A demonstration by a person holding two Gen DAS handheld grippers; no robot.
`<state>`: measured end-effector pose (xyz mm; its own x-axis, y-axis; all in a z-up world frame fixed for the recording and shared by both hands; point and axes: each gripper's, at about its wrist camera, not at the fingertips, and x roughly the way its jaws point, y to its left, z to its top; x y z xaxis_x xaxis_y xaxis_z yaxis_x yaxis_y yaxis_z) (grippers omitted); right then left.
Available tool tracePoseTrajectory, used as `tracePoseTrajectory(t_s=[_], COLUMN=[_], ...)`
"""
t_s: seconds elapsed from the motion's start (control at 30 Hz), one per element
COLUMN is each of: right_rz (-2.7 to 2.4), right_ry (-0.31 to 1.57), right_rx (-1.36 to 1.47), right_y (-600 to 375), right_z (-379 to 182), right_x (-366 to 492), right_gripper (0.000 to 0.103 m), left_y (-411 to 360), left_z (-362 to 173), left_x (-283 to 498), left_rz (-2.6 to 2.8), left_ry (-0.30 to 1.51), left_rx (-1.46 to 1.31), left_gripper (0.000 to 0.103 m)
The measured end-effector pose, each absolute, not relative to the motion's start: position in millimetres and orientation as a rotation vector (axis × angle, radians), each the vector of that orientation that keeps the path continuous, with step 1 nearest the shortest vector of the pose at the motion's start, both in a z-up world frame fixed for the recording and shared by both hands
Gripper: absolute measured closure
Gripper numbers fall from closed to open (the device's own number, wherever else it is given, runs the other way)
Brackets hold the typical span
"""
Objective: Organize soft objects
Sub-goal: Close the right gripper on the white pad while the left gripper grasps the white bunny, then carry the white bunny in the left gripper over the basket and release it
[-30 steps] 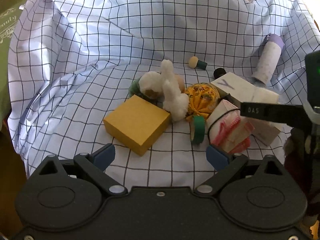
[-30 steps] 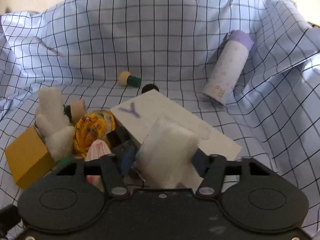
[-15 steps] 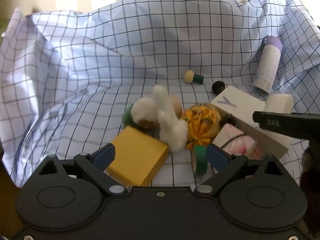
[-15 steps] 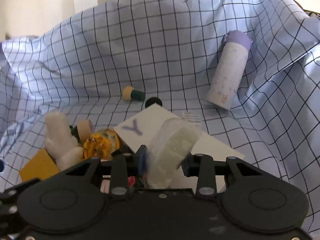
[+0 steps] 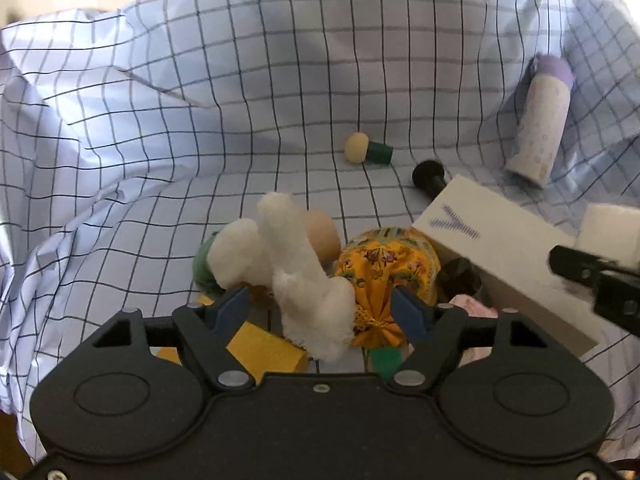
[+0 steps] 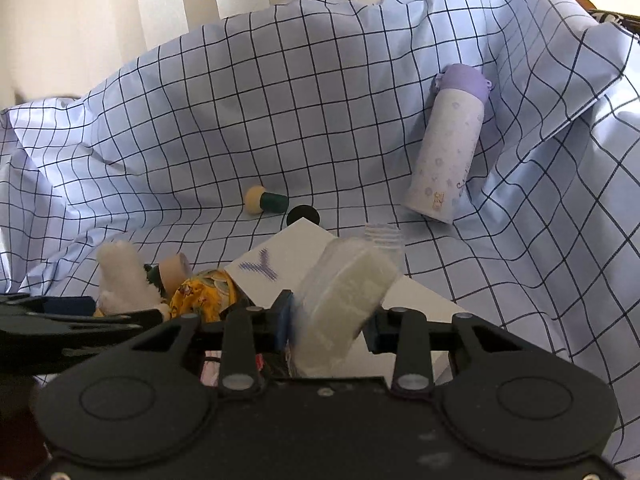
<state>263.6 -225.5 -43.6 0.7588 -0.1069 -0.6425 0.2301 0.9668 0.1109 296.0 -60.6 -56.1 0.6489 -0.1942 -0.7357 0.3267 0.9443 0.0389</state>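
Soft objects lie heaped on the checked cloth (image 5: 280, 80): we see a white plush toy (image 5: 308, 280) and a yellow floral pouch (image 5: 384, 268) between the closing jaws of our left gripper (image 5: 320, 308), its pads not yet pressing. At three o'clock, our right gripper (image 6: 328, 316) is clamped on a white sponge (image 6: 344, 296), lifted above a white box (image 6: 288, 264). At one o'clock lies a purple-capped bottle (image 6: 452, 148).
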Motion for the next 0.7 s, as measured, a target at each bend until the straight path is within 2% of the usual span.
tracePoseTrajectory(t_s=[0.17,0.2,0.33,0.7], right_rz=[-0.188,-0.189,-0.186,-0.174], right_ry=[0.687,0.686,0.675,0.609], right_rx=[0.198,0.199,0.201,0.189], right_y=[-228.5,-228.4,-228.1,-219.4], right_z=[-44.7,-44.7,-41.6,-15.3], right_x=[261.9,261.1,256.2,227.1], right_gripper=[0.068,0.068,0.068,0.068], left_y=[-73.3,-75.2,-71.3,-55.4], left_z=[-71.1,-74.3,-72.2,-17.8], left_x=[296.3,297.1,304.2,273.5], left_rz=[-0.317,-0.317,-0.3,-0.309], left_ry=[0.823,0.827,0.832,0.722], left_rx=[0.273,0.287,0.261,0.179], left_gripper=[0.033,0.042,0.066,0.067])
